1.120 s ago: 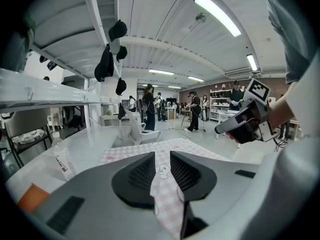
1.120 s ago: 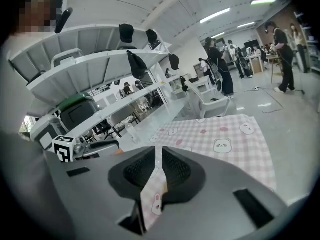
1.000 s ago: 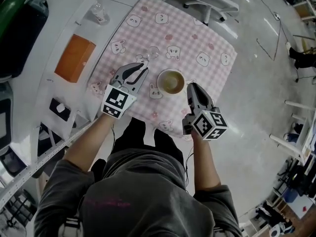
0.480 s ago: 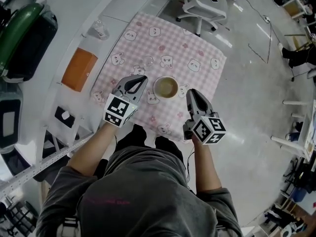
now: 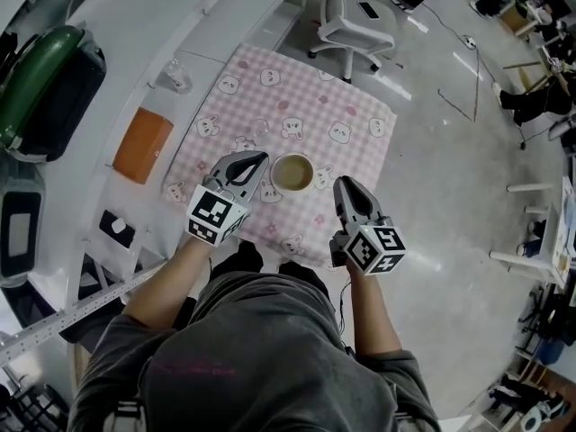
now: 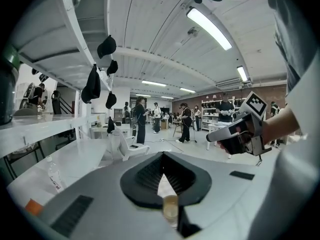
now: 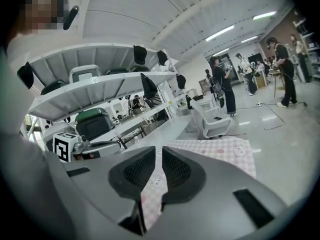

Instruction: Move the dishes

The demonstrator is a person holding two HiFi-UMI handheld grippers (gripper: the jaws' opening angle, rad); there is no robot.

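Left of the table's left edge: green-and-black hard case [image 5: 43,77] on the white shelf, flat orange rectangular block [image 5: 144,145] on the white counter, and a clear plastic bottle [image 5: 174,77] off the far-left corner. The bottle's label is too small to read.

The table is covered by a pink-and-white checked cloth [image 5: 355,120] with a soft weave and printed white bear faces.

My left gripper [image 5: 256,167] is over the near-left part of the top, pointing toward the middle. It has a grey moulded shell and black ribbed pads [image 6: 146,173]. The jaws are cracked open to a narrow wedge and hold nothing. My forearm comes in bare over the near edge, with the grey sleeve pushed up. Its marker cube [image 5: 214,214] has a black-and-white square code and no text.

The round tan bowl [image 5: 292,172], glossy with a pale rim, sits on the cloth about mid-table, slightly toward the near edge. It is just right of the left tips and not touching them. A tan sliver of it shows low in the gap in the left gripper view.

My right gripper [image 5: 342,187] is by the near edge toward the near-right corner, just right of the bowl and clear of it. It has the same grey shell and ribbed pads [image 7: 137,171]. The jaws are open only a slit, with checked cloth showing through and nothing held. Its marker cube [image 5: 373,248] also carries a square code.

White swivel chair [image 5: 346,21] stands beyond the far edge.
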